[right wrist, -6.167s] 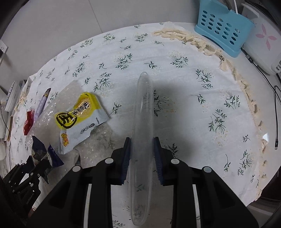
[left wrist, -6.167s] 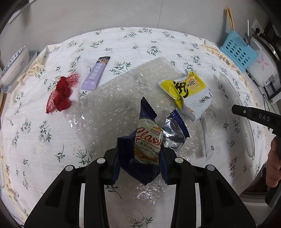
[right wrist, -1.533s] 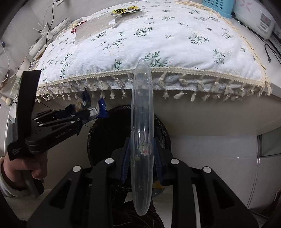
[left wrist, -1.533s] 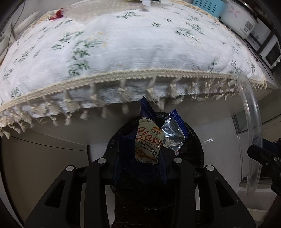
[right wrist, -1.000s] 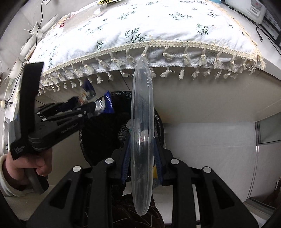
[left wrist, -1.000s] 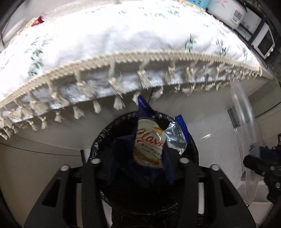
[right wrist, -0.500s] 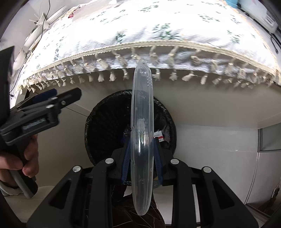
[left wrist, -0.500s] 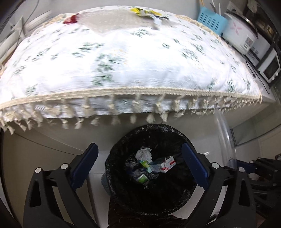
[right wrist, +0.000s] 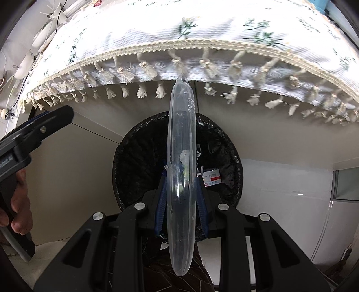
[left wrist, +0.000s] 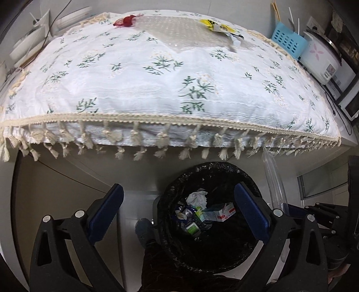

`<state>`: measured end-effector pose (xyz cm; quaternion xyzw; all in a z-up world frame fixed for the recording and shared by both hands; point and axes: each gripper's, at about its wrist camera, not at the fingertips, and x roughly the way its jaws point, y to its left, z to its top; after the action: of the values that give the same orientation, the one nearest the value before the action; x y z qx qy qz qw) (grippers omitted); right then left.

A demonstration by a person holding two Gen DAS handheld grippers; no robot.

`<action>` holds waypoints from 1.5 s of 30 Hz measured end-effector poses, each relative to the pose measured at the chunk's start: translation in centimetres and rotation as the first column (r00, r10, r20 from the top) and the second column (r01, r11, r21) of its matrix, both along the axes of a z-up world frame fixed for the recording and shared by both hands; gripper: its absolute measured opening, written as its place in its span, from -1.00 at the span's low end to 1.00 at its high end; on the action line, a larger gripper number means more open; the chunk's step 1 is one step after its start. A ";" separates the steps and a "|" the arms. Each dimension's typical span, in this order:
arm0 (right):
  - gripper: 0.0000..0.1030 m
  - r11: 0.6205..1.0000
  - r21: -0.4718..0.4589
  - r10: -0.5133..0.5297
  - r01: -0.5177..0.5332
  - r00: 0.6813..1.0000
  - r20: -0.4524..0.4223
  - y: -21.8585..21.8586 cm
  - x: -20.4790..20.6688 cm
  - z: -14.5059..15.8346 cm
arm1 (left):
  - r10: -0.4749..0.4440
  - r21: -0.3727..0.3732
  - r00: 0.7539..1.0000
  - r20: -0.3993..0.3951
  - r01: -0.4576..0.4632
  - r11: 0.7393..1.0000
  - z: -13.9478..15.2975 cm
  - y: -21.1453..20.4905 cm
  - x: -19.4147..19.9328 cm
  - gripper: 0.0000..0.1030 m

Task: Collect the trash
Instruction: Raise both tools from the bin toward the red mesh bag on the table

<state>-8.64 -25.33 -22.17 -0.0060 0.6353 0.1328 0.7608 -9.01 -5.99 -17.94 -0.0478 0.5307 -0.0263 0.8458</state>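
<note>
Left tool (left wrist: 178, 211): jaws spread wide, nothing between the pads, hovering over the black-lined trash bin (left wrist: 244, 179) that sits on the floor just below the bench's near edge. Inside the bin I see crumpled white paper (left wrist: 197, 197), a small red-and-white carton (left wrist: 222, 212) and some wrappers; can't make out more in the dark liner.

Right tool (right wrist: 181, 197): clamped narrow on the clear plastic lid (right wrist: 181, 139), held on edge and upright, over the same bin. Its top end reaches the tassel fringe of the floral tablecloth (left wrist: 170, 76); whether it touches, I can't tell, that view is blurred there. The lid's rim also shows at the right of the left view (left wrist: 274, 179).

Still on the bench, all toward the far edge: red mesh net (left wrist: 125, 20) at far left, bubble wrap sheet (left wrist: 179, 33) mid, yellow snack packet (left wrist: 218, 27) on the sheet's right part. Blue basket (left wrist: 288, 40) and rice cooker (left wrist: 320, 57) sit past the far right corner.
</note>
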 end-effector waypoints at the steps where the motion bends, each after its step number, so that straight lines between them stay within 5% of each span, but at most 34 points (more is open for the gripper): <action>1: -0.52 1.000 -0.004 0.006 -0.006 1.000 -0.002 0.2 0.1 -0.1 | 0.004 0.001 1.000 -0.002 -0.004 1.000 0.0 0.2 -0.1 0.88; 10: -0.47 1.000 -0.019 0.024 -0.024 0.999 0.029 2.2 0.7 -0.6 | 0.017 0.022 1.000 -0.015 -0.017 1.000 -0.3 1.4 -0.3 0.88; 12: -0.20 0.999 -0.030 0.024 -0.023 0.998 0.050 2.3 0.9 -0.1 | 0.020 0.035 1.000 -0.015 -0.019 0.999 -0.4 1.4 -0.2 0.88; 29: 0.81 0.997 -0.025 -0.066 0.075 0.969 0.239 0.2 1.5 8.7 | 0.049 0.019 0.998 -0.024 -0.049 0.999 2.8 1.5 0.5 0.88; 45: 0.85 0.996 0.008 -0.084 0.087 0.937 0.339 -0.1 2.8 14.6 | 0.062 -0.016 0.995 0.073 -0.061 0.998 9.5 2.2 1.9 0.88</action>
<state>-5.80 -25.47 -7.57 -0.0039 0.4948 0.0942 0.8638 -7.10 -3.75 -8.44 -0.0687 0.4972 -0.0057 0.8649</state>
